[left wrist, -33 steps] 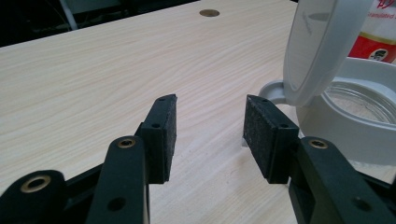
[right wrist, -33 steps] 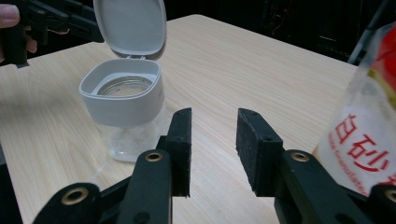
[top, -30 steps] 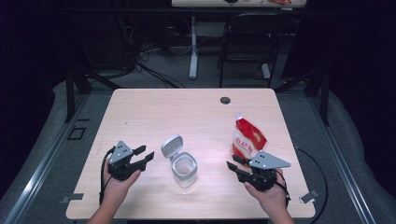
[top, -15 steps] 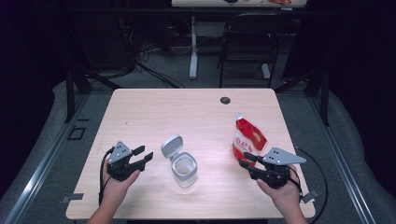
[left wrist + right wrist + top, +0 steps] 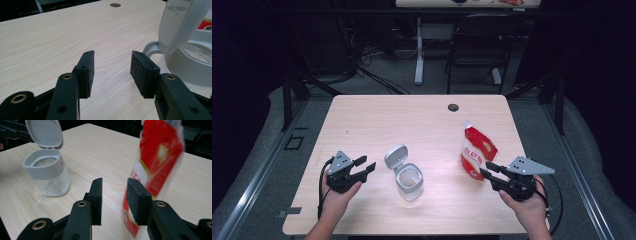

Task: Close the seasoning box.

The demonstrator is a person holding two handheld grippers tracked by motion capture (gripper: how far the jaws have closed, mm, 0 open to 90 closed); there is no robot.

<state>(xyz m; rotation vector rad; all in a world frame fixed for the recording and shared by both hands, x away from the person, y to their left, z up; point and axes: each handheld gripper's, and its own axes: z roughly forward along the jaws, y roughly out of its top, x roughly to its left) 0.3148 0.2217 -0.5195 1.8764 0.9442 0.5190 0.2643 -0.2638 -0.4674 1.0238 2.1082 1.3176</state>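
Two claws parted and holding nothing, with a jar and a pouch standing on the table.

Left claw point(image 5: 365, 168) sits low over the table point(image 5: 412, 120) at its near left corner, jaws apart with bare wood between the pads in the left gripper view, aimed at the clear jar point(image 5: 409, 181). That jar stands upright near the table's middle front, its grey hinged lid point(image 5: 395, 157) flipped up and tilted back on the side facing the left claw; a little white powder lies at its bottom. Right claw point(image 5: 488, 170) hovers at the near right, jaws spread and gripping nothing, tips just beside the lower edge of the red pouch point(image 5: 477, 150); contact cannot be told. The pouch stands upright and blurred, well apart from the jar.
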